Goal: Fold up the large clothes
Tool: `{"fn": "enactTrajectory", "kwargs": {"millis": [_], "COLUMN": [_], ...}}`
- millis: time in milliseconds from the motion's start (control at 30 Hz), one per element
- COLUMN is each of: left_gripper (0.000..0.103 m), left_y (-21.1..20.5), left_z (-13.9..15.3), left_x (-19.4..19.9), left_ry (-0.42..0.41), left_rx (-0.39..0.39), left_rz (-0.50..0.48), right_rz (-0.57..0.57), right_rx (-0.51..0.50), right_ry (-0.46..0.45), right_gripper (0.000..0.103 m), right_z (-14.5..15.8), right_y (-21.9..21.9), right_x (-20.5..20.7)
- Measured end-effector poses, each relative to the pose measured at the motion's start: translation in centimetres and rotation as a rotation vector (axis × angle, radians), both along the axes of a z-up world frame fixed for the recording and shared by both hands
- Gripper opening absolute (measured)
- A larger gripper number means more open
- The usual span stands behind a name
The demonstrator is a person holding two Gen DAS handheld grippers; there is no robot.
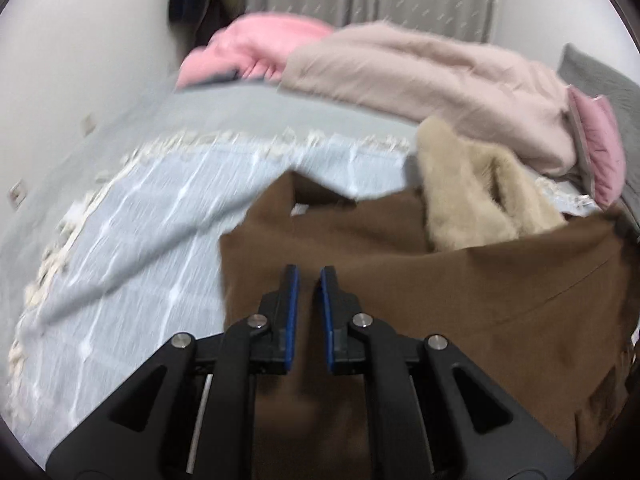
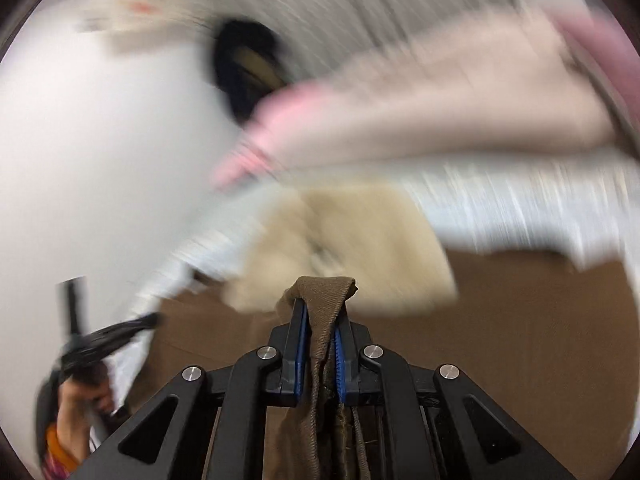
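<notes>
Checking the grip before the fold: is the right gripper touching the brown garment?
Touching. The right wrist view shows the right gripper clamped on a fold of brown garment.

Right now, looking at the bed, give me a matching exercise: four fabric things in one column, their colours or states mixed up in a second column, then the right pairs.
Things:
1. garment in the right gripper
2. fuzzy garment
3. furry piece
4. fringed blanket

Descriptions:
A. light blue with white lines
B. beige
C. brown, clamped between the jaws
D. pale pink

Pairs: 1-C, 2-D, 3-B, 4-A
</notes>
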State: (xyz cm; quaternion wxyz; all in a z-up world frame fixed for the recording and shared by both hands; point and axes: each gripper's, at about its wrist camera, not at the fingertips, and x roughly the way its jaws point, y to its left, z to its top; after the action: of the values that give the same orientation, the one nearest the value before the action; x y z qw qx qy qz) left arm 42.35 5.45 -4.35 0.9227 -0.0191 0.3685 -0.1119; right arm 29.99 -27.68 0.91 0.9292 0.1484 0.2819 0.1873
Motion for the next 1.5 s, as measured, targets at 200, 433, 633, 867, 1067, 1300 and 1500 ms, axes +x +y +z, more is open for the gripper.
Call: {"fn": "enactTrajectory", "kwargs": {"millis": [200, 433, 633, 867, 1067, 1300, 1500], "left_gripper": [0.015, 0.026, 0.042, 0.043, 0.044, 0.075, 0.084], "left_y": [0.0, 0.5, 1.1, 1.2, 2.2, 5.0, 7.3], "left_z": [-4.0, -1.9, 0.0, -4.1, 0.6, 5.3, 6.7], "left_x": [2.9, 1.5, -3.4, -8.1, -11.8, -18.5, -24.2], "left_ry": [0.121, 0.137, 0.145, 0.221, 0.254, 0.212, 0.231], "left_rx": [-0.044, -0.059, -0.073, -0.027, -0.082, -0.069, -0.082], "left_rz": [0.026, -0.006, -0.142, -0.254, -0.212, -0.143, -0.076], "right_rz": [-0.144, -0.292, -0.113, -0.083, -0.157, -0.172, -0.226], "right_rx": [-0.265, -0.292, -0.007, -0.131, -0.424, -0.333, -0.329], "right_ry": [0.219, 0.263, 0.311, 0.352, 0.356, 0.332, 0.275], "right_gripper": [0.014, 0.04, 0.06, 0.054, 0.056, 0.066, 0.077], "right_z": [-6.3, -6.0, -5.2, -8.1, -5.2, 0.2, 3.1], "right_y": [0.1, -2.2, -4.0, -1.3, 0.8, -2.9, -3.7], "right_x": [4.2, 1.9, -4.3, -6.5, -9.9, -19.6, -27.2]}}
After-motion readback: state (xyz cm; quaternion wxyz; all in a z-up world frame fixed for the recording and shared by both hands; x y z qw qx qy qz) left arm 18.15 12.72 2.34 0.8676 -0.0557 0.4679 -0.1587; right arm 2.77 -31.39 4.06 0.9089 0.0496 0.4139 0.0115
